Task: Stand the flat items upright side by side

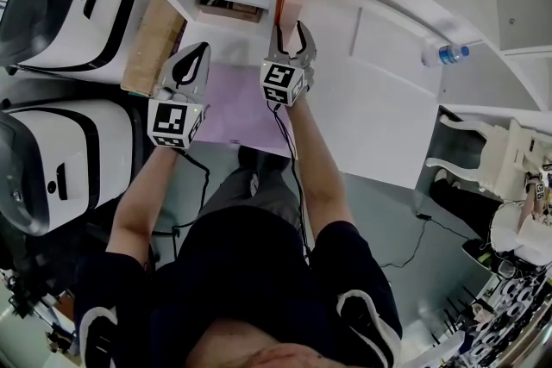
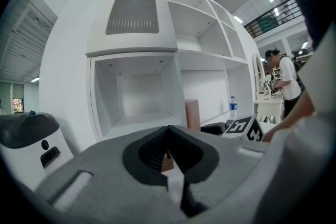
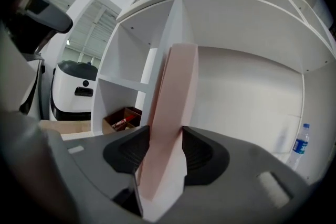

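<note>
We see the white shelf unit, its wide shelf bare from the upright divider at its left end out to the water bottle near the right end, so there is ample room for more items alongside. The flat pink item stands upright at that left end, seemingly against the divider, with the right gripper fingers closed on its near edge; we judge it the first of the row. The left gripper hangs before the shelf's front edge, fingers pressed together on nothing.
</note>
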`<state>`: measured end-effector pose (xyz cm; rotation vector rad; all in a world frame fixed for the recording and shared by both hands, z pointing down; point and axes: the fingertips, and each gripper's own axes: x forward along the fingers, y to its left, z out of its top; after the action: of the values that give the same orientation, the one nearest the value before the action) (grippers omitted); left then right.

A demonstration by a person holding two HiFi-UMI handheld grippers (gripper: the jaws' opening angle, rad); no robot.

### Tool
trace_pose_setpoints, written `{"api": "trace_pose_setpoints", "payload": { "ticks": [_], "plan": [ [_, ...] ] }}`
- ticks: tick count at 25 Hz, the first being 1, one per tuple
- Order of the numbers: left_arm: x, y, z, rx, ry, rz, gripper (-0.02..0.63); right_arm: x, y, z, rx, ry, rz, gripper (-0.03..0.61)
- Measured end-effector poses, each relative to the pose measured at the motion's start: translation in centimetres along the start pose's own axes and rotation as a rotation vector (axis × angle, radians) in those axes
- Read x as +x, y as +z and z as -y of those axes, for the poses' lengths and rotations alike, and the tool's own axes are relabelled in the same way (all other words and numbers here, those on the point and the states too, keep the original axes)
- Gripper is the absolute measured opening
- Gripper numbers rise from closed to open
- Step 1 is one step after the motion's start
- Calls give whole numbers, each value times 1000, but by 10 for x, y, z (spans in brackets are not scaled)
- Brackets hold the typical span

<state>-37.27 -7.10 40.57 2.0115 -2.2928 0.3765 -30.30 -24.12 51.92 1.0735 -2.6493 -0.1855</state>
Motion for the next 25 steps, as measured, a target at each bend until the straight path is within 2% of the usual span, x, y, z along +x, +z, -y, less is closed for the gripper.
{"api": "trace_pose_setpoints", "payload": {
  "ticks": [25],
  "plan": [
    [1, -6, -3, -13, 19, -4, 3, -7, 3, 0, 74, 112, -16, 218]
  ]
}}
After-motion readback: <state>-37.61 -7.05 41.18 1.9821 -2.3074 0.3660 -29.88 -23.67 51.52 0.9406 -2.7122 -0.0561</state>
